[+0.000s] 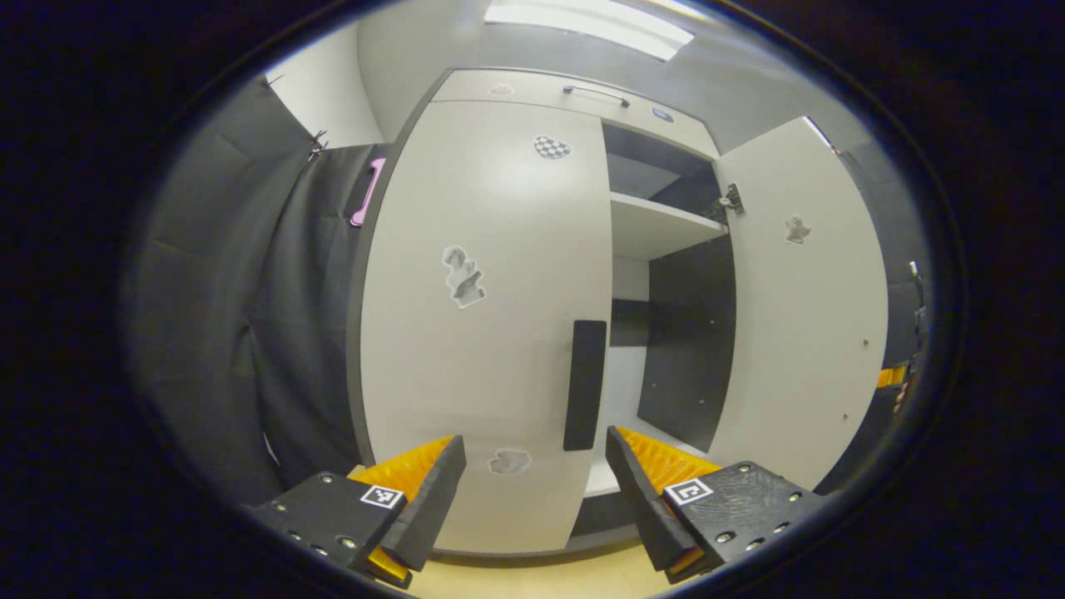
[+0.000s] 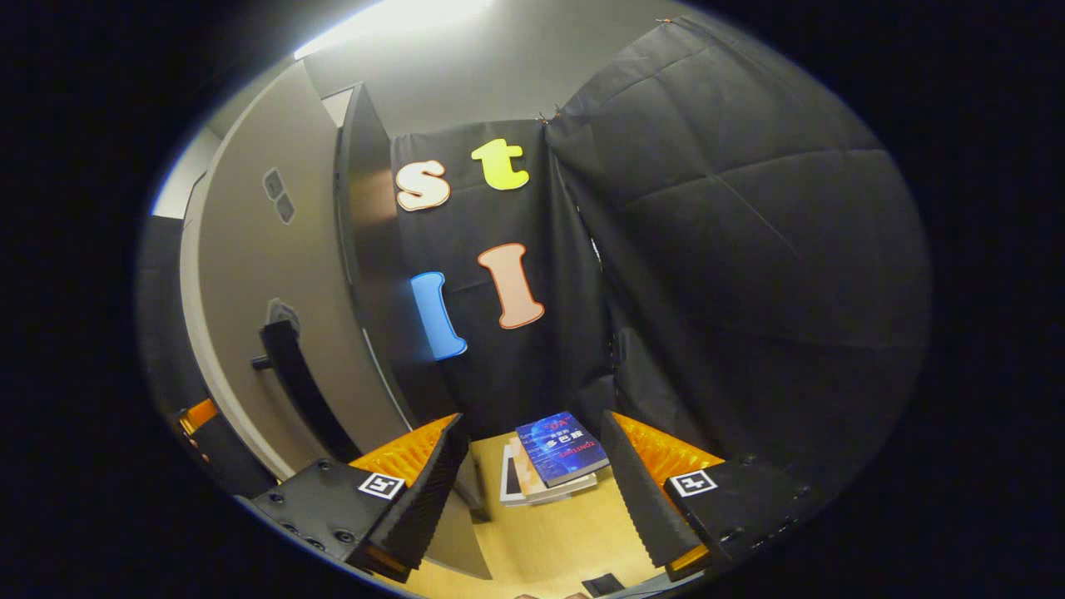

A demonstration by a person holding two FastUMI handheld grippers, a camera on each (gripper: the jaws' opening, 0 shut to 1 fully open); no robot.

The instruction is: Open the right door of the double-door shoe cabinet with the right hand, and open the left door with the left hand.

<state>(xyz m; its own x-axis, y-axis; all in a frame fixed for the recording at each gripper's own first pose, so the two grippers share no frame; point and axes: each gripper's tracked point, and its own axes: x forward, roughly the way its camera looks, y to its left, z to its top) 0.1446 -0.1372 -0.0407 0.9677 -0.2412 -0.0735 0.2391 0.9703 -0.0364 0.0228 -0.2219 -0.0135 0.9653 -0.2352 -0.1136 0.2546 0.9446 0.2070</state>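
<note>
- Your left gripper [image 1: 532,482] stood wide and empty before the closed left door [image 1: 482,324], near its handle [image 1: 585,384].
- The right door [image 1: 803,308] was swung open.
- Your right gripper [image 2: 532,482] was wide, empty, beside that door.

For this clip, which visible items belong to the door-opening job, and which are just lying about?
Job items:
left door, closed
its handle
right door, swung open
left gripper, fingers apart near the handle

Lying about:
stack of books on the floor
pink handle beside the cabinet
</note>
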